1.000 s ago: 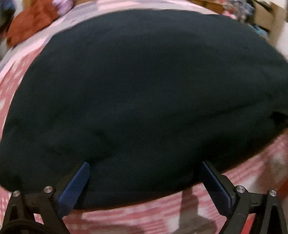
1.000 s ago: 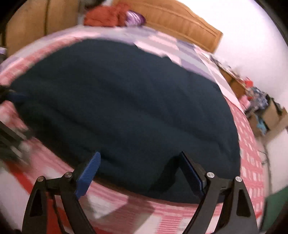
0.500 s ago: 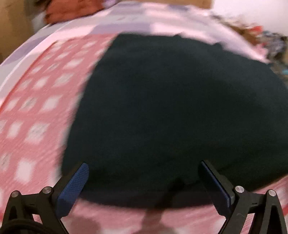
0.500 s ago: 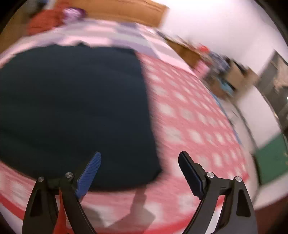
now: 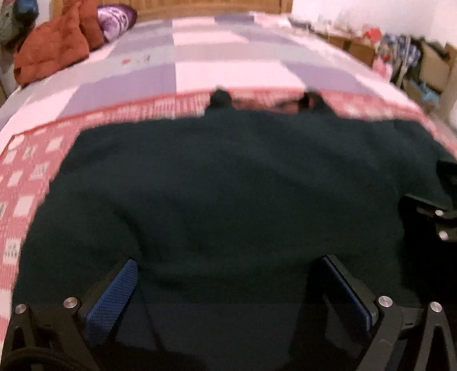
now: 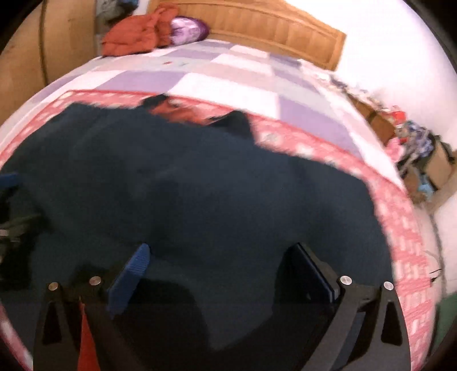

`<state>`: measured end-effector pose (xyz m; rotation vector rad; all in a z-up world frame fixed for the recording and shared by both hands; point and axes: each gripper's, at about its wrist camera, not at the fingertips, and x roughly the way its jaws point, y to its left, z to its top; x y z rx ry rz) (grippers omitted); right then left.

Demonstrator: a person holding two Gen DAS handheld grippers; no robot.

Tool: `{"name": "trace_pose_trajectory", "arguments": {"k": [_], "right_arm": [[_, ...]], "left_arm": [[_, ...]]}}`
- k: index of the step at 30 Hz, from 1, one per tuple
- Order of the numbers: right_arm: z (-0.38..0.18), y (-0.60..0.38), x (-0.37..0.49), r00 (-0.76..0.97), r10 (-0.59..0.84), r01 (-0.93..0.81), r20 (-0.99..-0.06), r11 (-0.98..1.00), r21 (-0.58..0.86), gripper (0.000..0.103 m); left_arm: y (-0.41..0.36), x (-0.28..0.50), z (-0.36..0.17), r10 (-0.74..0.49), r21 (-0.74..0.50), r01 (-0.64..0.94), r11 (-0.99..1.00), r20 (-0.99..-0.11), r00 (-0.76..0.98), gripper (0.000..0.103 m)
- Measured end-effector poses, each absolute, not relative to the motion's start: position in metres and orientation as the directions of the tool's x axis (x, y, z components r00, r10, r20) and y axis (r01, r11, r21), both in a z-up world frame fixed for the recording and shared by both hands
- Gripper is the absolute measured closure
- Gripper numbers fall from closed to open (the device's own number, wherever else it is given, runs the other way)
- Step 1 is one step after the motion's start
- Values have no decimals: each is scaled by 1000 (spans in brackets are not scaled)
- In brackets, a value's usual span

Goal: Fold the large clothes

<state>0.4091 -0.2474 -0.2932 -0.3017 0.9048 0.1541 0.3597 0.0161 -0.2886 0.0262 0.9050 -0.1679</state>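
Note:
A large dark garment (image 5: 228,185) lies spread flat on a bed with a pink-and-white checked cover (image 5: 25,182); it also fills the right wrist view (image 6: 200,199). Its far edge shows two small dark tabs beside a neck opening (image 5: 220,98). My left gripper (image 5: 228,274) is open and empty, hovering over the garment's near part. My right gripper (image 6: 220,262) is open and empty over the near part too. The right gripper's body shows at the right edge of the left wrist view (image 5: 428,217), and the left gripper at the left edge of the right wrist view (image 6: 8,228).
An orange garment (image 5: 54,42) and a purple pillow (image 5: 117,17) lie at the bed's head by a wooden headboard (image 6: 271,25). Cluttered boxes and clothes (image 6: 414,142) stand along the right wall. A lilac-and-white quilt (image 5: 228,57) covers the far half.
Both views have swung back from the garment's side edges to face its length; the grippers now sit over the garment's near part, side by side. Both stayed open.

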Motion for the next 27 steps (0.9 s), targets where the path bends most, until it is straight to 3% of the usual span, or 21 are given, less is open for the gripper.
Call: {"name": "trace_pose_trajectory", "arguments": {"k": [9,12,16,20,22,25,27], "right_arm": [[-296,-208,465,606,104,-345,-789,928,-143,3],[-304,-209,487,590,60,-345,-805,920,-184,3],[-312,-269,520,550,-15,-199,-835,969,-149,3],[-317,-342,535,509,-111,-12,-853,991,-136,3],[-319,-361,532,511,-131,3,-849,989,-151,5],[-322,-367,529,518,-154,-16,-841,982,-189,5],[-326,-378,526,522,-130,18,-843,990,-142,5]], "left_arm": [[-12,436,-296,-124,-3,201,980,-796,593,0],[-2,459,-305,-107,10,201,980,-821,561,0],[59,478,-314,-89,-71,54,996,-844,529,0],[124,475,-328,4,-43,-80,996,-860,510,0],[145,472,-335,-81,-130,-65,989,-865,496,1],[140,465,-329,-47,-66,-18,998,-850,524,3],[151,454,-326,-114,-159,-34,987,-825,554,4]]}}
